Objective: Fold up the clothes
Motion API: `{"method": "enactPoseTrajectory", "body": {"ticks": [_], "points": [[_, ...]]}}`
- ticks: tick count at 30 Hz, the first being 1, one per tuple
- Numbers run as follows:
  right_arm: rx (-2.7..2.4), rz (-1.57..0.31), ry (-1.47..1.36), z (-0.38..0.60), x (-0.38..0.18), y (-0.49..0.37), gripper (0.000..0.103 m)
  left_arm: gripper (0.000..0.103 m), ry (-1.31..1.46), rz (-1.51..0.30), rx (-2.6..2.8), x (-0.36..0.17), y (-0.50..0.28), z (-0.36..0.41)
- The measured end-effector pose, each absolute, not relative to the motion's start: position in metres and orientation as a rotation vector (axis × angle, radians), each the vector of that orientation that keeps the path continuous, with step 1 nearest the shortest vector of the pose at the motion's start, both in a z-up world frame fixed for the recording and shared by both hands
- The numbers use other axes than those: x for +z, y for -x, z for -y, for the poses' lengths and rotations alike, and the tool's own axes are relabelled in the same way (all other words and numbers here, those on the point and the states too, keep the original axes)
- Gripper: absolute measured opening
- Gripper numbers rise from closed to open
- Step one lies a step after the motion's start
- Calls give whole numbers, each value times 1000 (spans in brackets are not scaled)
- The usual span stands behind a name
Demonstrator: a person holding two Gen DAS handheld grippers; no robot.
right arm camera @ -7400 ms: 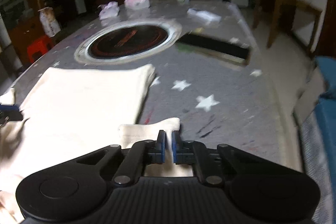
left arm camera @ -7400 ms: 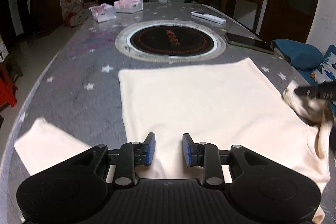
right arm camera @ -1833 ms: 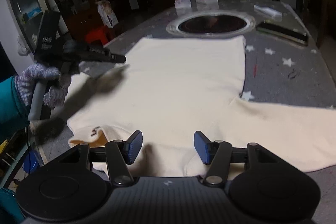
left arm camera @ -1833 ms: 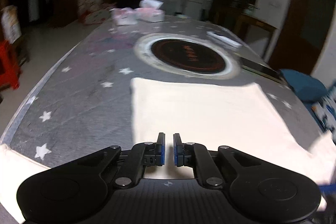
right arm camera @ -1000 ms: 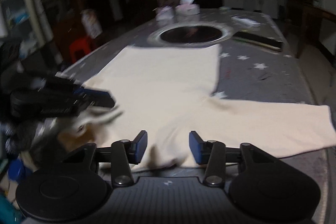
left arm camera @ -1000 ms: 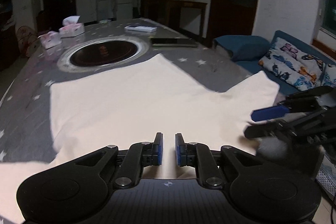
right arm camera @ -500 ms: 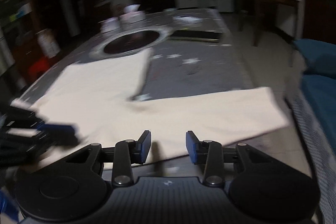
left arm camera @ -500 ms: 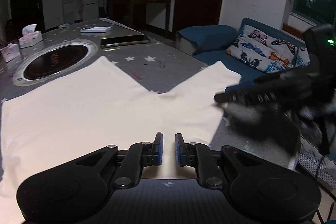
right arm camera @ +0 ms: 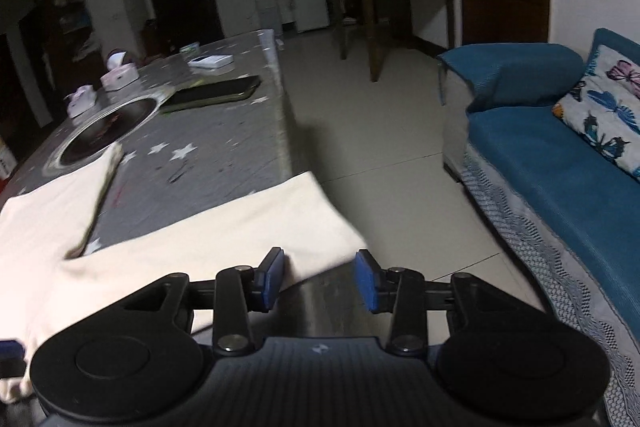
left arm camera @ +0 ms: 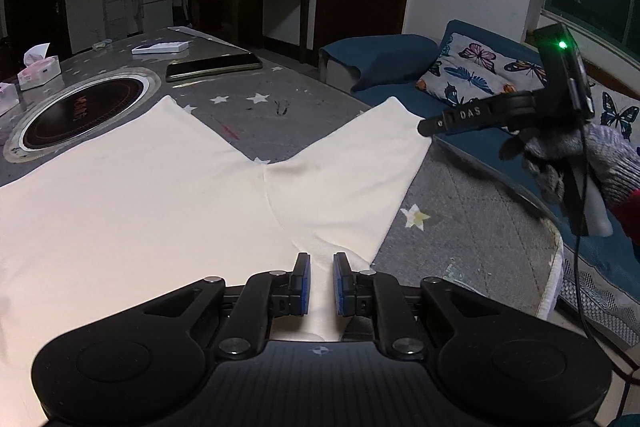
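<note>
- Two handheld grippers work a cream long-sleeved top (left arm camera: 160, 195) spread flat on the star-print table (left arm camera: 460, 227).
- The left gripper (left arm camera: 321, 285), jaws nearly together, appears to pinch the shoulder fabric directly beneath it.
- The right gripper (right arm camera: 320, 277), jaws spread and empty, hovers over the sleeve's cuff (right arm camera: 320, 223); it should likely straddle the cuff edge before pinching.

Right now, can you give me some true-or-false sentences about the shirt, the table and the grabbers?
1. The cream shirt lies spread on the starry table. True.
2. The right gripper is squeezing a sock. False: its jaws stand apart over the sleeve end, gripping nothing.
3. A dark phone lies on the table beyond the shirt. True.
4. The sofa is red. False: it is blue.
5. The left gripper has its jaws wide open. False: nearly closed.
</note>
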State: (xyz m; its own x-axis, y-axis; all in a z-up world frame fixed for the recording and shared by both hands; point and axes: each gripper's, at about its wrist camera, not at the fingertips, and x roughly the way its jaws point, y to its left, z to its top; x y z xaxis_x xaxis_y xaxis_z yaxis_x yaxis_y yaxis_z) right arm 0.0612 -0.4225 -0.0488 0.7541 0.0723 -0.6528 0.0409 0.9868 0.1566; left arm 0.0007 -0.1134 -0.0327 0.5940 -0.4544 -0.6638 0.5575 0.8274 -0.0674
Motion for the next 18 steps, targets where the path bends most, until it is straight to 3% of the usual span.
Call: {"method": "enactPoseTrajectory", "body": {"ticks": [12, 14, 18], "points": [[22, -710, -418, 457, -65, -73, 42, 14, -148, -736, -589, -33, -2, 114], [24, -705, -436, 459, -67, -72, 38, 14, -145, -738, -588, -34, -3, 114], [38, -687, -407, 456, -62, -71, 19, 14, -143, -740, -584, -34, -3, 114]]}}
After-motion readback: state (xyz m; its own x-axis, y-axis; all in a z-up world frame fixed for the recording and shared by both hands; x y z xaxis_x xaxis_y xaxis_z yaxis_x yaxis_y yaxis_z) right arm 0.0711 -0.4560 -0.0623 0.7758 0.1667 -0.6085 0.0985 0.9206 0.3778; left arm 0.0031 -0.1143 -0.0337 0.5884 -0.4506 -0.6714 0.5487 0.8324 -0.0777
